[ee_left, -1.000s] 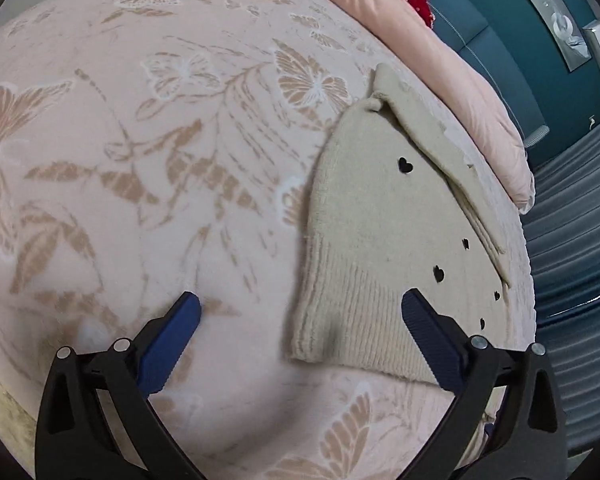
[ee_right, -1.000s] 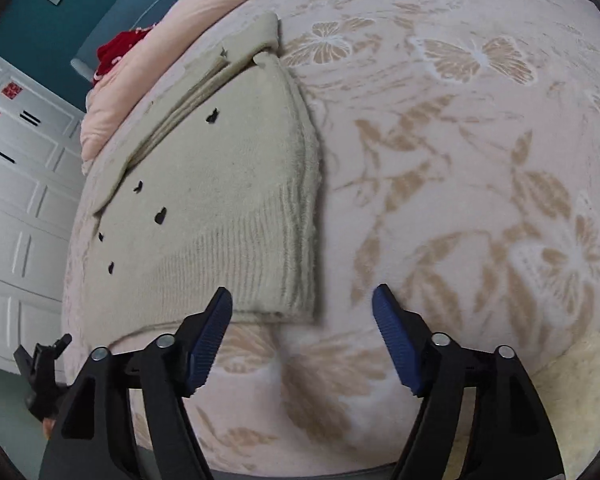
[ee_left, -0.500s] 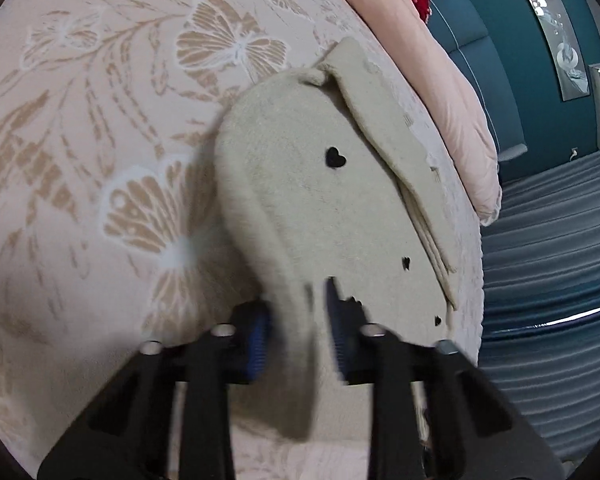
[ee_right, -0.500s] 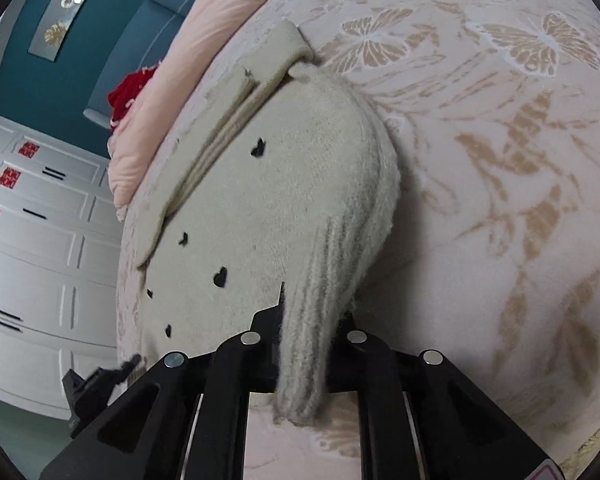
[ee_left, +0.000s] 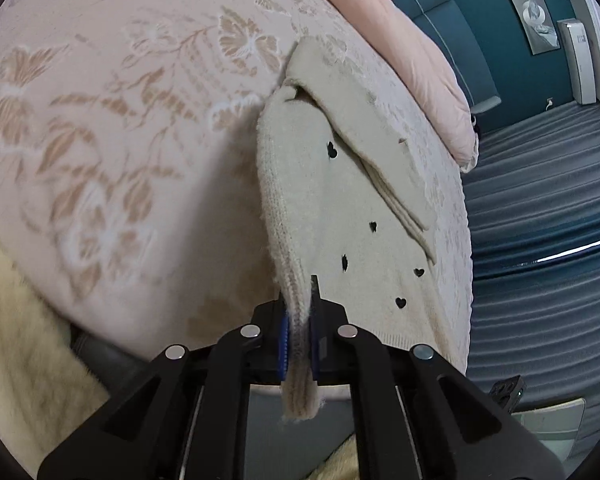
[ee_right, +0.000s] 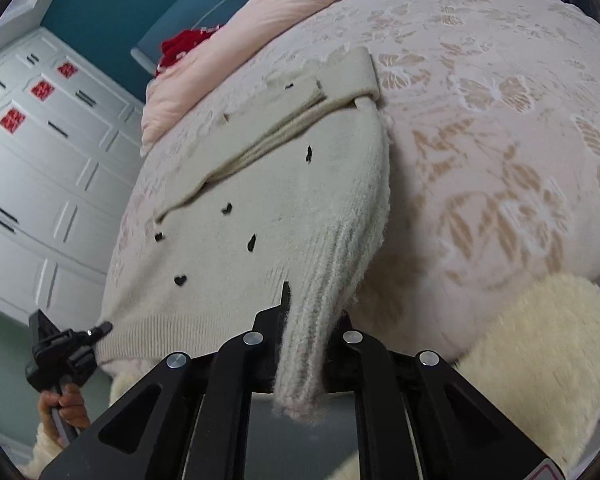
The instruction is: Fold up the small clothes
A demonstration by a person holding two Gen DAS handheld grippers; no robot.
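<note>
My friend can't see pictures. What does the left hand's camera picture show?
The left gripper is shut on the ribbed bottom corner of a cream sweater with little black hearts. The sweater lies on a pink bedspread with butterflies.

Mounted on each gripper, angled down along the fingers, close over the bed (ee_left: 132,128); sharing the sweater (ee_left: 340,208) (ee_right: 284,200) from opposite hem corners.

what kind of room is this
Most likely a bedroom: a bed under a pink butterfly-patterned bedspread, a folded pink quilt near its teal padded headboard, and white panelled wardrobe doors alongside.
</note>
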